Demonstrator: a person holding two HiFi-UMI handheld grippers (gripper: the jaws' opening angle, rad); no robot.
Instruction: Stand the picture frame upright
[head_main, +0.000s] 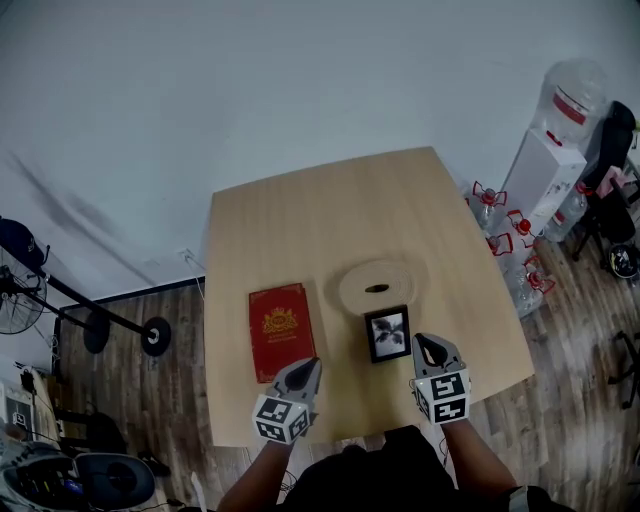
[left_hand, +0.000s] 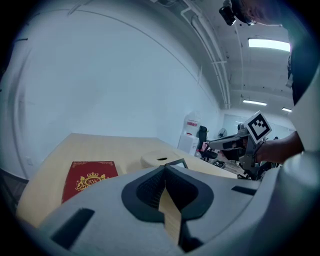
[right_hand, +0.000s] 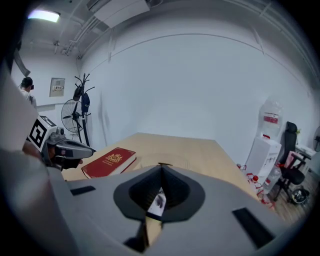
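The black picture frame (head_main: 388, 334) with a grey leaf picture stands near the front of the wooden table (head_main: 300, 215), leaning back slightly. Its top corner (left_hand: 177, 163) shows just over my left gripper's body. Part of its picture (right_hand: 159, 200) shows through the slot behind my right gripper's tips. My right gripper (head_main: 428, 343) hovers just right of the frame, apart from it, jaws shut and empty (right_hand: 161, 169). At the table's front edge my left gripper (head_main: 310, 366) is also shut on nothing (left_hand: 165, 167), left of the frame.
A red book (head_main: 282, 330) with a gold crest lies left of the frame. A round wooden disc (head_main: 377, 287) lies just behind it. Water bottles (head_main: 512, 250) and a white box stand on the floor at the right, a fan (head_main: 20, 290) at the left.
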